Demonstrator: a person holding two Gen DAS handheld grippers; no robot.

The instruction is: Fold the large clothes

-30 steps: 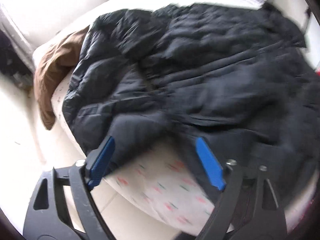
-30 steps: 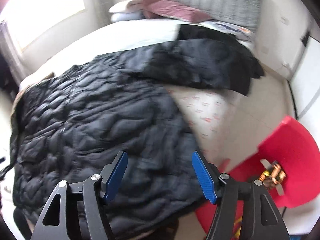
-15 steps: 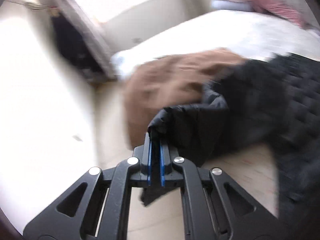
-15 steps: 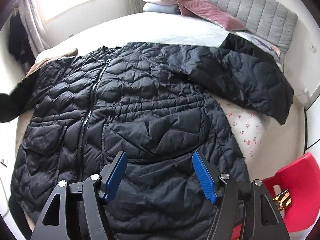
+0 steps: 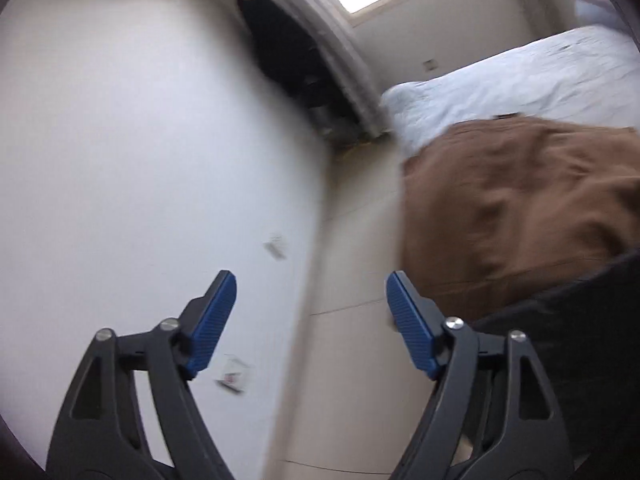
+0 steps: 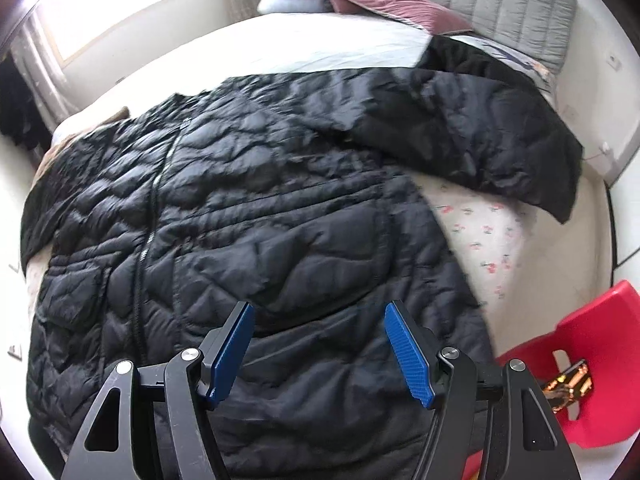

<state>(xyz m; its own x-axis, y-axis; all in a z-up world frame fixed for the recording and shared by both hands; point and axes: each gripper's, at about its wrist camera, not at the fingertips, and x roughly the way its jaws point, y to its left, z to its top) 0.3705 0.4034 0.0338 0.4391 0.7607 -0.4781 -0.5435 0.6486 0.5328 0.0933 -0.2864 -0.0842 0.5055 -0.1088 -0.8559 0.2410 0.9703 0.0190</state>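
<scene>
Fingers spread wide on the right gripper (image 6: 316,350), empty above the black puffer jacket (image 6: 248,216) lying front-up across the bed (image 6: 320,44) — only this view shows it whole. The left gripper (image 5: 310,320), equally wide and empty, faces floor (image 5: 352,360), a brown garment (image 5: 516,208) beyond — no legible writing.

Black jacket (image 6: 248,216) hem hidden behind the right gripper (image 6: 320,352); left view motion-blurred; brown garment (image 5: 520,208) cropped.

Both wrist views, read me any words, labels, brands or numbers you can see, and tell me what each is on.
None can be read.
Black puffer jacket: small tag near the collar, too small to read.
Wall: two small plates or stickers, one with a red mark, too blurred to read.
Bedsheet: a red printed pattern, no lettering.
</scene>
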